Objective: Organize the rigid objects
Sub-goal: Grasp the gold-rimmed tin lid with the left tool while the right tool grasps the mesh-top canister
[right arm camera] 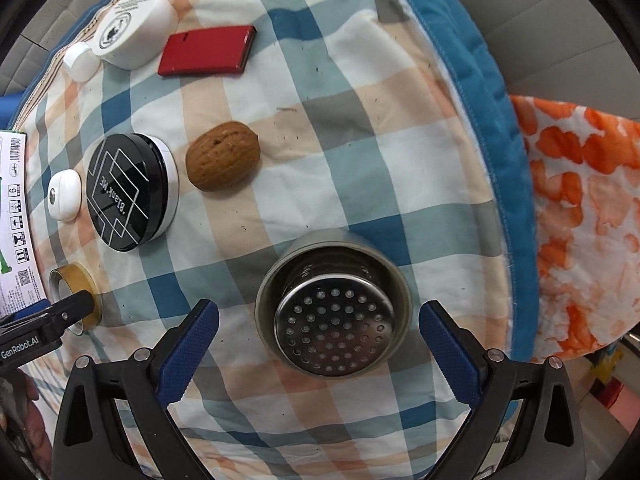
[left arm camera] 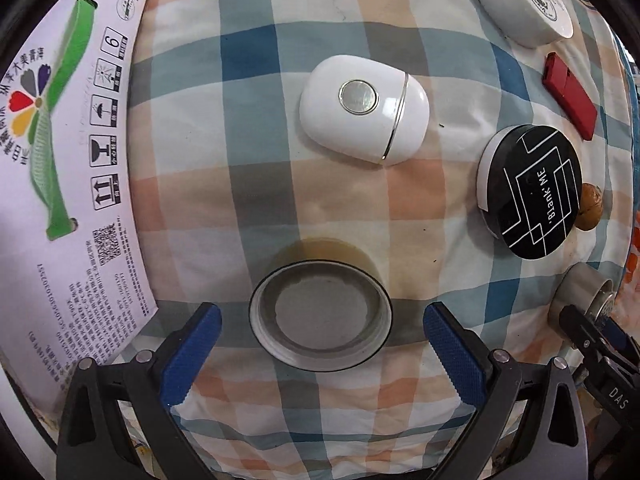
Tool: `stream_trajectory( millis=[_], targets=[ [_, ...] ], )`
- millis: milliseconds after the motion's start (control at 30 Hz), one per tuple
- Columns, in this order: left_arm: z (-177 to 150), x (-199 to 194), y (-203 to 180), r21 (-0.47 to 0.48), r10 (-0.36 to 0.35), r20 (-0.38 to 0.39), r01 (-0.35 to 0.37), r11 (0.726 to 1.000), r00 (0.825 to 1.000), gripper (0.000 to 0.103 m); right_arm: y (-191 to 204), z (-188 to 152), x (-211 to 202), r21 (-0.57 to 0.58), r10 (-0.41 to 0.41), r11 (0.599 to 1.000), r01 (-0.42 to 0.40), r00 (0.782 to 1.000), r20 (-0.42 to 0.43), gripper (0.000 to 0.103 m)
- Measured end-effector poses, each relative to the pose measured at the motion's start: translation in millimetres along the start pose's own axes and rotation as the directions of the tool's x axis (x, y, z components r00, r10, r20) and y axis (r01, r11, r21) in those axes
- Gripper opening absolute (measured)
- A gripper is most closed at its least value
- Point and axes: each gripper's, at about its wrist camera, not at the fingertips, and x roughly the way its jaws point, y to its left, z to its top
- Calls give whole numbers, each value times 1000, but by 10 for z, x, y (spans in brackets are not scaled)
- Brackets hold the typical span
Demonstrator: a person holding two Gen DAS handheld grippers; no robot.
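Observation:
My left gripper is open, its blue pads either side of a clear tape roll lying flat on the checked cloth. Beyond it lie a white oval device, a black round "Blank ME" compact, a red flat case and a white jar. My right gripper is open around a steel strainer cup, pads apart from its sides. A walnut, the compact, the red case and the white jar lie farther off.
A white printed carton stands along the left edge of the cloth. A small white cap lies beside the jar. The blue-edged quilt drops off at the right, with an orange-patterned fabric past it.

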Motion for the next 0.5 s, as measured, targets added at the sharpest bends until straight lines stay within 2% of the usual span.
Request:
stream_trajectory(
  millis=[100,267,333,500],
  targets=[
    [22,34,-29,-2,-13,-2,13,1000,1000,101,-35,19,152,15,14,1000,-14,1000,-21,102],
    [64,146,-43,-2,-13,-10,13,1000,1000,69,-58,37,364,34,39,999,-38,999,-35,101],
    [63,228,-71,1,2,1,-2,1000,1000,66,-62,41,455,40,21,999,-19,999,-39,97],
    [100,450,-117,-5,9,12,-9,1000,1000,66,-23,147,737,41,-3,999,5,999,-37,92]
  ],
)
